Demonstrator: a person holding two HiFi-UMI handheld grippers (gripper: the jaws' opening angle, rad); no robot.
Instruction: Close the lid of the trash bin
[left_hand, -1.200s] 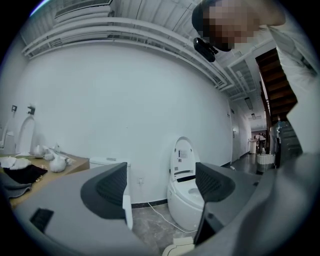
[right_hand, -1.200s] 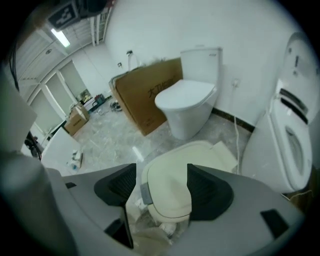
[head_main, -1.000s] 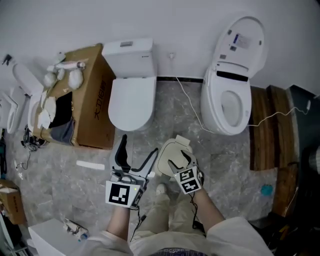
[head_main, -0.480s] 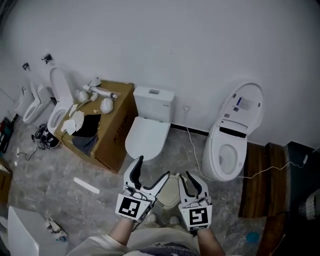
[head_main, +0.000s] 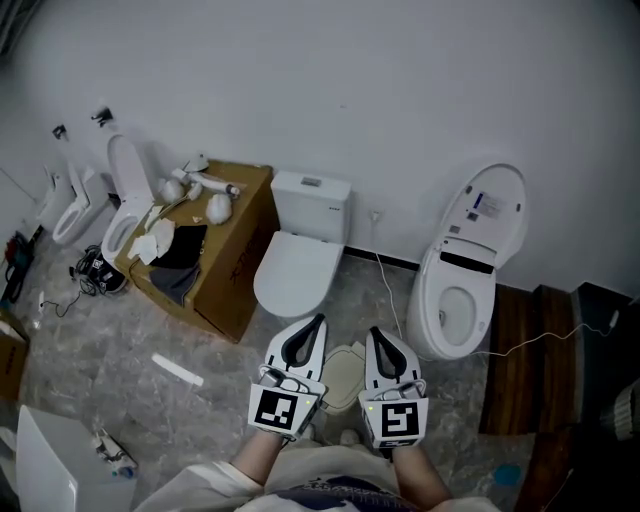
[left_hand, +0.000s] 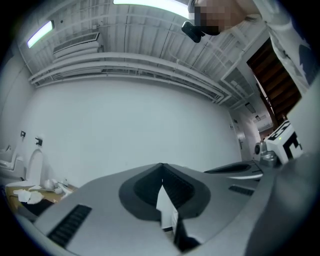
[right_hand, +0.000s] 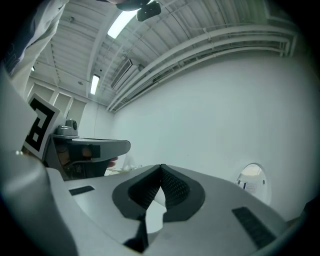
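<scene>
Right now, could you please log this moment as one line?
left gripper: shut, empty | right gripper: shut, empty | trash bin lid: looks down, untouched

Head view: dim, flat, greyish, no hard shadows. The wall (head_main: 330, 90) is evenly lit, the far right past the wooden boards (head_main: 515, 350) drops to near black, and the corners darken. Both gripper views: heavy fisheye, round black border, ceiling lines bowed. Light comes from overhead strip lights (left_hand: 150, 4), clipped to white in the left gripper view. The left gripper (left_hand: 161, 165) and right gripper (right_hand: 160, 166) sit close to the lens and read soft.
</scene>
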